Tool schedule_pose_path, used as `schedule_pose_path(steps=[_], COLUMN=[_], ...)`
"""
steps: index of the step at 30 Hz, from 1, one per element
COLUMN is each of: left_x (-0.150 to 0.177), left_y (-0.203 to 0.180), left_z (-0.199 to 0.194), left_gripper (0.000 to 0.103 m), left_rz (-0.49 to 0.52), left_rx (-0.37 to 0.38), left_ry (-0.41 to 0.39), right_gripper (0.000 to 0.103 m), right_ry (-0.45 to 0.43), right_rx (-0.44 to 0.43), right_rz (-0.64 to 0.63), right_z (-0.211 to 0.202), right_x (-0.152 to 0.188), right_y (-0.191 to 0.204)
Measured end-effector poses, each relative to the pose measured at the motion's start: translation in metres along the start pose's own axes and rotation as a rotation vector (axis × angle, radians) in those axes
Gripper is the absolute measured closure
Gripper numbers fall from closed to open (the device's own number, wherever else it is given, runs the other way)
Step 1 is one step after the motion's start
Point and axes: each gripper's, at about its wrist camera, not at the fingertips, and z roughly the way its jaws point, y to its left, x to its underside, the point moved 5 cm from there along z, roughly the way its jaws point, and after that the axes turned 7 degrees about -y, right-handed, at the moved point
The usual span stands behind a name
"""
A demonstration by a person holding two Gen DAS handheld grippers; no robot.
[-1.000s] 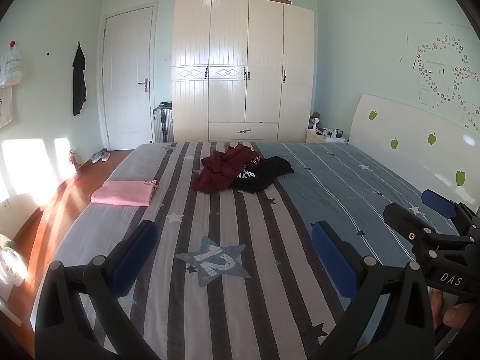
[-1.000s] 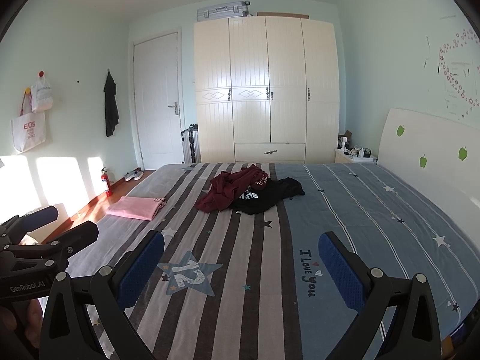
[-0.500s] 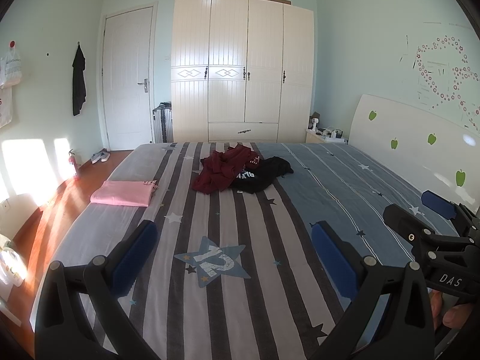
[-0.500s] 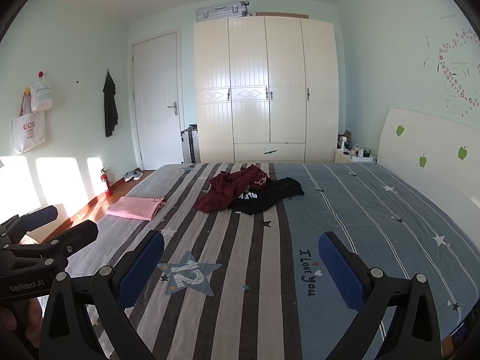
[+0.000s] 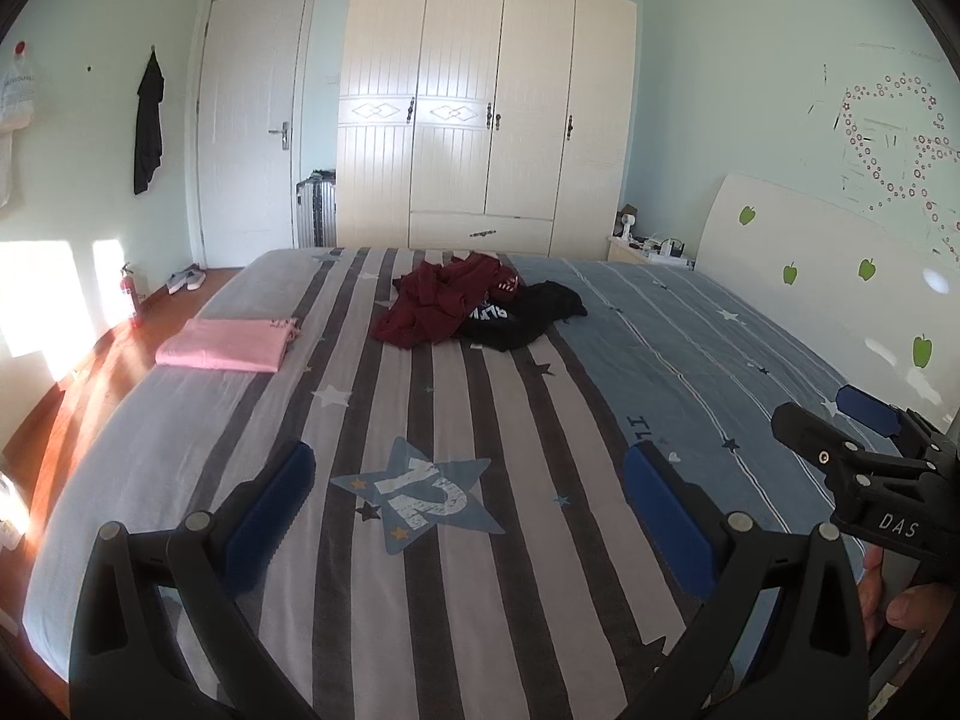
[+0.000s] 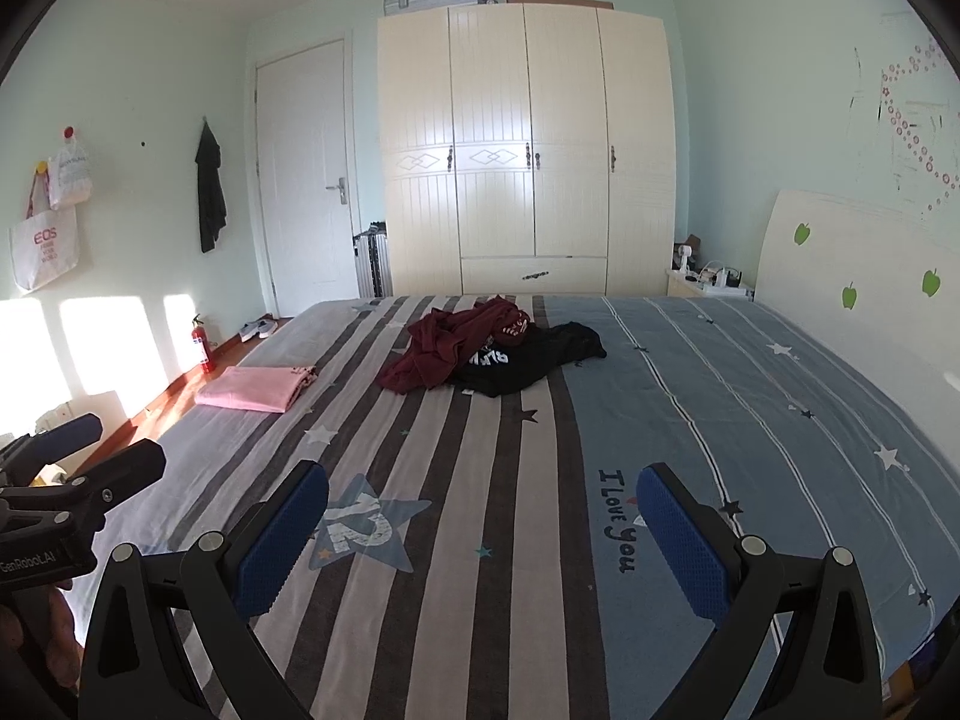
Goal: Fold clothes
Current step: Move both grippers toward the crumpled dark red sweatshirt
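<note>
A crumpled dark red garment lies in a heap at the far middle of the bed, partly over a black garment with white print. A folded pink garment lies at the bed's left edge. My left gripper is open and empty over the near part of the bed. My right gripper is open and empty beside it. Each gripper shows in the other's view, the right and the left.
The striped bedspread covers a wide bed with a white headboard on the right. A cream wardrobe, a door, a suitcase and a fire extinguisher stand beyond the bed.
Both grippers have shifted only slightly; the view has crept a little toward the clothes. Both stay open and empty.
</note>
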Motion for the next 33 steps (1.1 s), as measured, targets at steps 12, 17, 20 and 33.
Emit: schedule_pose_path(steps=[12,17,20,33], left_x=[0.093,0.084,0.06,-0.017], left_y=[0.05,0.055,0.051,0.071], left_z=[0.18,0.22,0.224,0.334], left_gripper=[0.001,0.001,0.001,0.001], left_rz=[-0.055,-0.08,-0.092,-0.087], left_rx=[-0.003,-0.038,-0.051,-0.04], left_ry=[0.103,0.204,0.247,0.32], right_gripper=[0.001,0.001,0.001,0.001], right_ry=[0.078,0.171,0.238,0.356], right_rx=[-0.031,-0.033,-0.025,-0.027], right_rz=[0.011,0.045,0.102,0.139], right_z=[0.184,0.237,0.253,0.342], right_x=[0.101,0.106,0.091,0.009], right_y=[-0.018,-0.03,-0.041,-0.049])
